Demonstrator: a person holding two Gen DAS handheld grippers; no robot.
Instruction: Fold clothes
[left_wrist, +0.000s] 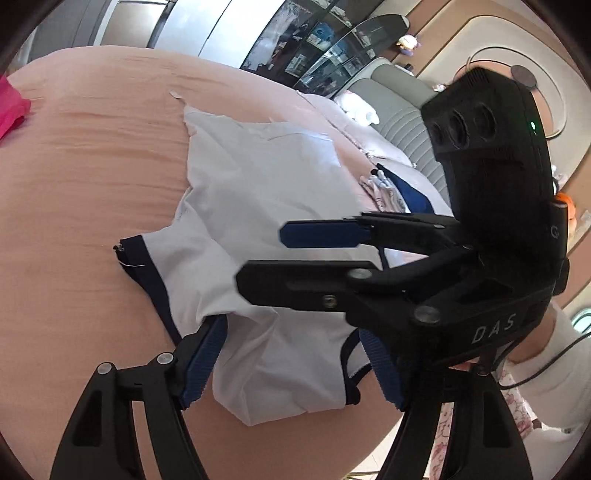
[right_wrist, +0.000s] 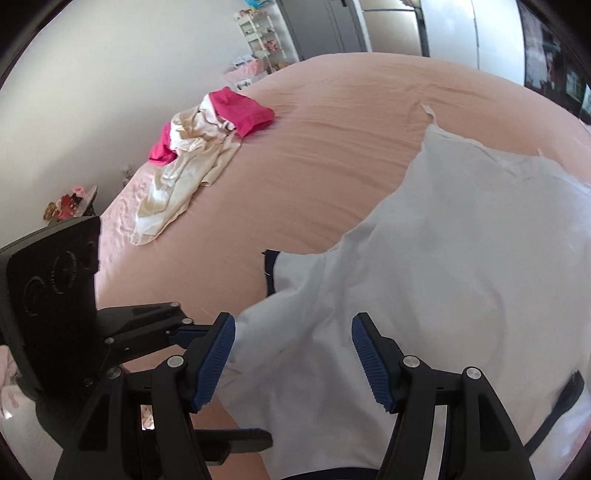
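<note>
Fingers of both the left gripper (left_wrist: 295, 363) and right gripper (right_wrist: 293, 358) stand released over the white shirt (right_wrist: 443, 258) on the bed (right_wrist: 314, 166); pink clothes (right_wrist: 236, 110) lie far left.

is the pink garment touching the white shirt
Apart. The right wrist view shows bare bedsheet between the pink garment and the white shirt.

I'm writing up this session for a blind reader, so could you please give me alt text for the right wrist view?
The open right gripper hovers over a white shirt with navy trim spread on a peach bedsheet. The left gripper reaches in from the left beside it. Farther off lie a cream garment and a pink garment.
</note>
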